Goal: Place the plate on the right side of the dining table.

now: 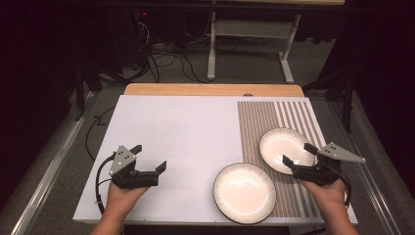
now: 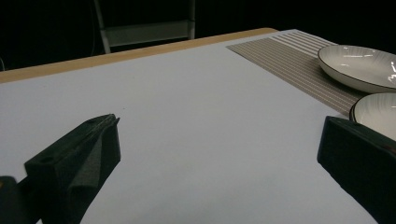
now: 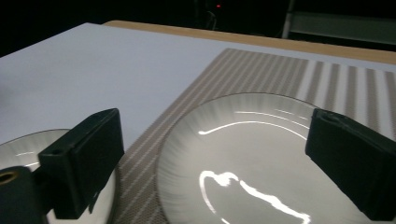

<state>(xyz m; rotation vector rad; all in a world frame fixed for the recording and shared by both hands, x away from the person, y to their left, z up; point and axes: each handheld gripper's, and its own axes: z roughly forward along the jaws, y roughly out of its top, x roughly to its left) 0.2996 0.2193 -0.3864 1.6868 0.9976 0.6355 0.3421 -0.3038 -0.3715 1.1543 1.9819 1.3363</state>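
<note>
In the right gripper view, the near plate (image 3: 28,154) is cut by the left and bottom edges, partly behind a black jaw. The far plate (image 3: 252,154) runs off the bottom edge there. In the left gripper view, the picture's right edge clips both plates beside the striped mat (image 2: 299,65).

The table (image 1: 166,132) lies bare across the left and middle of the frame; two plates (image 1: 244,193) (image 1: 286,150) crowd the lower right.
</note>
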